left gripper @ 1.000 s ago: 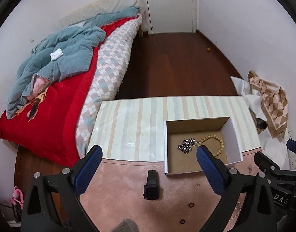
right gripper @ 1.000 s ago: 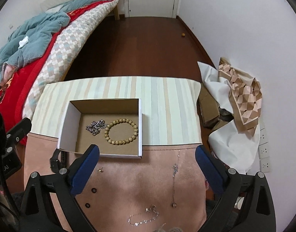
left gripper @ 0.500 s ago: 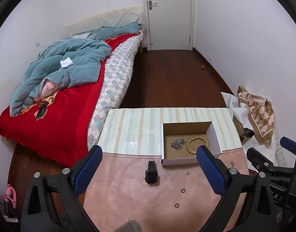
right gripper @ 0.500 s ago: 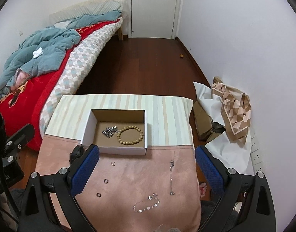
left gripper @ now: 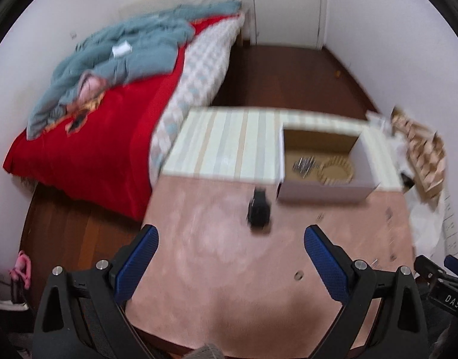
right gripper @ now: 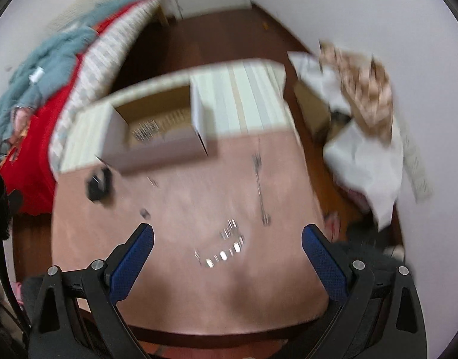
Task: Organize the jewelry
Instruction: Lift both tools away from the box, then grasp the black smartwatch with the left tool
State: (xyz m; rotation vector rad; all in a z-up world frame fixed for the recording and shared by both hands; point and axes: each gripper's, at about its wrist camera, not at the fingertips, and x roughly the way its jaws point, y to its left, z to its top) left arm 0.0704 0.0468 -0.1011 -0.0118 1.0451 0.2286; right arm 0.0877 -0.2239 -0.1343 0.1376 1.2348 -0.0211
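Both of our grippers hang above the table with their jaws spread wide and nothing between them. Ahead of our left gripper (left gripper: 230,246) the black watch (left gripper: 259,211) lies on the pink mat (left gripper: 199,239), just beyond the gap between the fingers and a little right of its middle. Beyond the watch, to the right, stands the box (left gripper: 324,191), white outside and brown card inside, open at the top, straddling the line where the mat meets the striped cloth (left gripper: 229,143). In it lie a tangled silver chain (left gripper: 303,166) on the left and a ring of pale wooden beads (left gripper: 335,173) on the right, near each other. A small dark ring (left gripper: 298,275) sits on the mat close by the left gripper's right finger. Under our right gripper (right gripper: 227,248) a silver bracelet (right gripper: 224,249) with bright links curves across the mat, lying in the gap between the fingers, nearer the tips than the wrist. A thin necklace (right gripper: 260,188) stretches straight, far to near, just right of it. From this side the watch shows far left on the mat, and another small ring (right gripper: 144,213) lies near the left finger. Both views are smeared by blur, so finer detail is lost. A red bed (left gripper: 94,137) with a grey-blue quilt lies to the left, and crumpled paper (right gripper: 366,155) to the right.
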